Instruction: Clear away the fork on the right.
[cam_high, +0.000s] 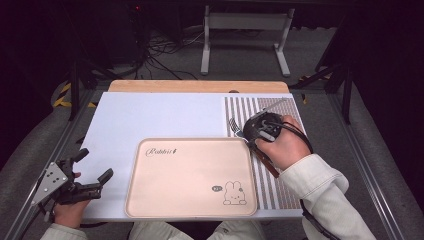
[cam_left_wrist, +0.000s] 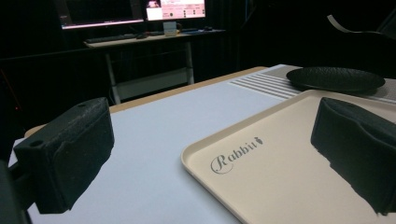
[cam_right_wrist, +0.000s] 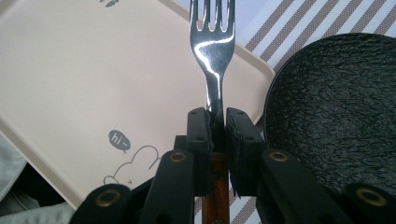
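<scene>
My right gripper (cam_right_wrist: 217, 122) pinches the wood-handled steel fork (cam_right_wrist: 212, 42) by its thin neck, tines over the beige rabbit-print tray's (cam_right_wrist: 70, 74) right edge; it could swivel, perhaps clip the black textured plate (cam_right_wrist: 336, 107). My left gripper (cam_high: 92, 167) idles wide on the near-left worktop (cam_high: 150, 115)

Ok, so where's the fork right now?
The fork is clamped in the right gripper, held over the right edge of the beige tray, with the black plate just to its right on the striped mat.
</scene>
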